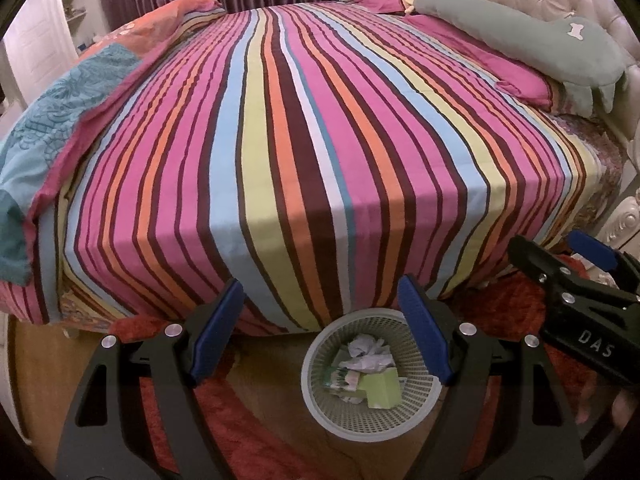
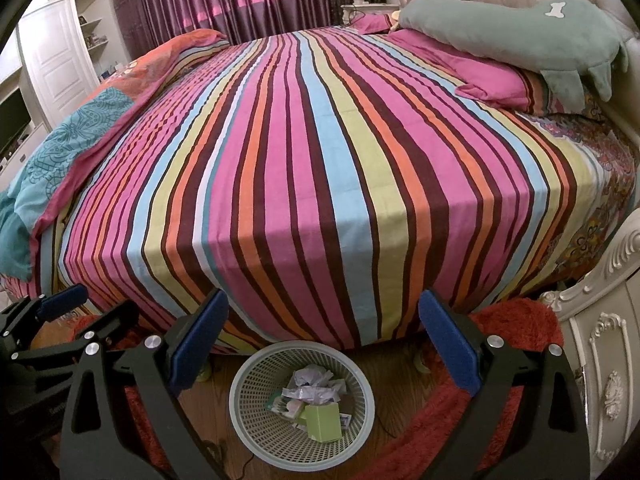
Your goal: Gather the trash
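Trash (image 2: 310, 394) sits in the basket (image 2: 248, 376) by the bed (image 2: 304, 160). I see left gripper (image 1: 320, 328) and right gripper (image 2: 322, 344) spread wide, empty. Risk: a low pass could tip the light basket.

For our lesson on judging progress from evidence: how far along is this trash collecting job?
Looks done: the pale green mesh wastebasket on the wooden floor already holds crumpled white paper and a light green carton. In hand: nothing; the left gripper and right gripper are both open and empty above the basket. Left: no loose trash shows on the striped bedspread, so the job seems nearly or fully finished.
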### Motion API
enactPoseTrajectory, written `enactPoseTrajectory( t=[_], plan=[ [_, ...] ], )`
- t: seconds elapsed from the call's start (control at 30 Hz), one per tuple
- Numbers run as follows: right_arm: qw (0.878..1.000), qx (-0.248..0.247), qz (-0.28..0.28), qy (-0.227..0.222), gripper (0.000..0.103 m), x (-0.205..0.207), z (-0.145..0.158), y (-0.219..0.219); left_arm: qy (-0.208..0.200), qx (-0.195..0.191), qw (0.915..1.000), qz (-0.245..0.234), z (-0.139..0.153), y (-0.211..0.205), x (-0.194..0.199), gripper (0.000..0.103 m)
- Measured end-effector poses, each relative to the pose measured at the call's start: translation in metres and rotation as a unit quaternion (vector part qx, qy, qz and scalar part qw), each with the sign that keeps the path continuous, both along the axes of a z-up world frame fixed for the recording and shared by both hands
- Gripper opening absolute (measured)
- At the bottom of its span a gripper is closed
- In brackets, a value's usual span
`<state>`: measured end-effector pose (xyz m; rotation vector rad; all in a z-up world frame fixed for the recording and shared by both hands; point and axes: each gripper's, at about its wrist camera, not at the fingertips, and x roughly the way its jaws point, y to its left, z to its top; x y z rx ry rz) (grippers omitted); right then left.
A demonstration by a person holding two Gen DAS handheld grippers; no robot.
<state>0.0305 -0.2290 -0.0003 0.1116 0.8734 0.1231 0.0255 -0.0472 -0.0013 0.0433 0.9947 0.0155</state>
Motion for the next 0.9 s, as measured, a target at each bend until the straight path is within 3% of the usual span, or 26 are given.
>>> enactPoseTrajectory(
  t=[0.07,0.53,0.9],
  plan=[
    [1.000,0.000,0.000,-0.001,0.092,0.000,0.000,0.001,-0.001,-0.004,1.0000,0.003,0.000,0.001,0.000,0.085],
    [1.000,-0.004,0.000,-0.011,0.092,-0.002,0.006,0.003,-0.033,0.004,0.9994,0.002,0.012,0.000,-0.003,0.085],
    [1.000,-0.007,-0.004,-0.028,0.092,-0.002,0.015,0.001,-0.021,-0.005,0.9997,0.013,0.013,0.004,0.000,0.085]
  ],
)
